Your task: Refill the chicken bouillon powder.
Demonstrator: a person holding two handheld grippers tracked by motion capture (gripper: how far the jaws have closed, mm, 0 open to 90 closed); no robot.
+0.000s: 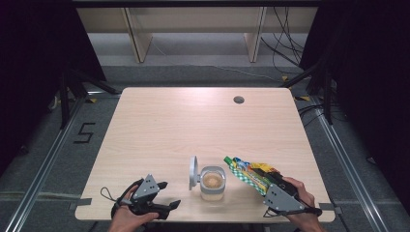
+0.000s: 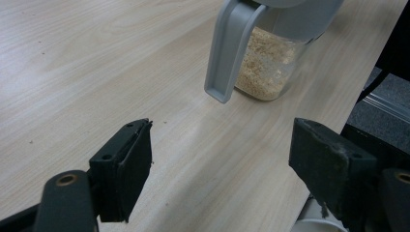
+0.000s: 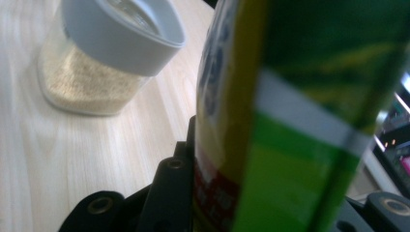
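**Pouch poised beside the open jar**

The right claw [image 1: 270, 182] grips a green-and-yellow snack pouch [image 1: 249, 173], its long axis slanting toward ten o'clock. The open grain jar [image 1: 212, 182], nearest this claw, stands at its nine o'clock on the bench [image 1: 193, 125]. The left claw [image 1: 167, 195] gapes empty.

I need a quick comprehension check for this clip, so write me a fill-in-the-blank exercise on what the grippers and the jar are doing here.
1. The right gripper is shut on a green and yellow ____.
2. The left gripper has its jaws ____, with nothing between them.
3. The clear jar holds a tan granular filling and its grey flip lid stands ____.
4. The jar rests on the wooden table ____ the two grippers.

Missing words: packet; open; open; between
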